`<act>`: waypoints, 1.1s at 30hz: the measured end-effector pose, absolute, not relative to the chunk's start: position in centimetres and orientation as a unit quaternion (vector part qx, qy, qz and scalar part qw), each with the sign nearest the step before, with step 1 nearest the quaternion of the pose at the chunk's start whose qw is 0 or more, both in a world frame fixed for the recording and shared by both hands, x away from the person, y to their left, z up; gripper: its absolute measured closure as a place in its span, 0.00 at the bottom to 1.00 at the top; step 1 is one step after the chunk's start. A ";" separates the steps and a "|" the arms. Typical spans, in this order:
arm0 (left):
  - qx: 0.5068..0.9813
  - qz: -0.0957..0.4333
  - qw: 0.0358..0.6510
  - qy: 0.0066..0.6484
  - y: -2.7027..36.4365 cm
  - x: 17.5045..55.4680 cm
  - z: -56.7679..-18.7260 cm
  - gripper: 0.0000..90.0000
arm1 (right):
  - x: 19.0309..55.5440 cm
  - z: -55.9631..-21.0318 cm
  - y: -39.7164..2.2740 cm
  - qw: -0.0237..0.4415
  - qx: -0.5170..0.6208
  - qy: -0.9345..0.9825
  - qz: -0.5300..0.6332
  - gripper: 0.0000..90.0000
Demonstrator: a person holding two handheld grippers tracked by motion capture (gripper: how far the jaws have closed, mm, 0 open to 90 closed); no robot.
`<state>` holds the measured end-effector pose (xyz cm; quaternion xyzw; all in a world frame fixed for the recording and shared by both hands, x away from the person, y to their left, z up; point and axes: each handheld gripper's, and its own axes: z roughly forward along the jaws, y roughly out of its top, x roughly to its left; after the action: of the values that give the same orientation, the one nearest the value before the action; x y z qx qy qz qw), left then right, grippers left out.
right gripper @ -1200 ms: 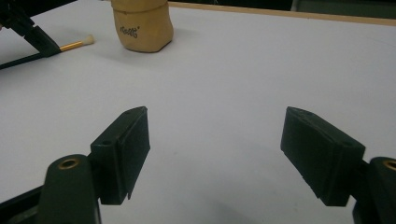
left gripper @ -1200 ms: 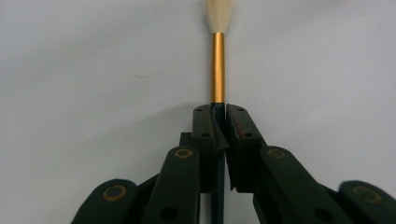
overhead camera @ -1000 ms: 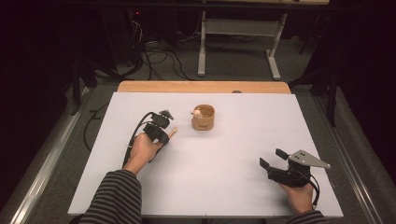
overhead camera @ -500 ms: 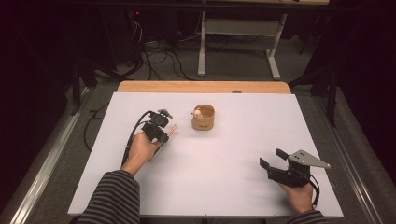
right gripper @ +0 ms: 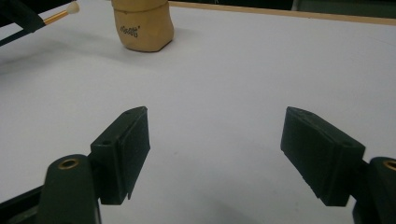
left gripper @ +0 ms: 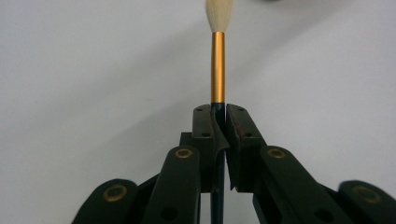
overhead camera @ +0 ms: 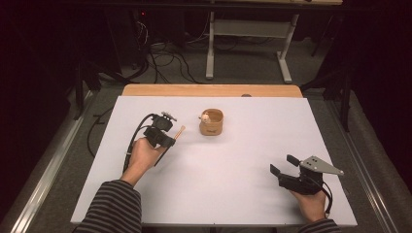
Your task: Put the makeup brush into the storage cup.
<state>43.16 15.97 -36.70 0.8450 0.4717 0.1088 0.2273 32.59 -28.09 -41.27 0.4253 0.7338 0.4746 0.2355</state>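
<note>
My left gripper (overhead camera: pixel 167 138) (left gripper: pixel 219 112) is shut on a slim brush (left gripper: pixel 217 65) with a dark handle, a gold ferrule and a pale bristle tip. The brush (overhead camera: pixel 179 132) points up and right toward a tan wooden cup (overhead camera: pixel 211 122), a short way left of it. Another pale brush tip pokes out of the cup at its left rim. In the right gripper view the cup (right gripper: pixel 142 23) stands far ahead and the brush tip (right gripper: pixel 71 8) shows at top left. My right gripper (overhead camera: pixel 283 165) (right gripper: pixel 217 154) rests at the table's front right, open, nothing between its jaws.
The white table top (overhead camera: pixel 252 145) ends in a wooden strip (overhead camera: pixel 209 91) along its far edge. Beyond it stand a grey desk frame (overhead camera: pixel 245 43) and cables on the floor. Dark floor borders the table on both sides.
The left gripper has lifted slightly with the brush, whose tip now shows beside the jaws. The right gripper has stayed where it was.
</note>
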 end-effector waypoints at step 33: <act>0.820 0.125 0.332 0.448 16.0 41.2 -34.2 0.93 | 32.6 -41.3 -28.1 0.236 0.423 0.737 0.472 0.29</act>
<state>41.19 16.00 -34.18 0.8204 0.4484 0.1245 0.3323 32.64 -28.08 -41.32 0.4230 0.7365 0.4720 0.2361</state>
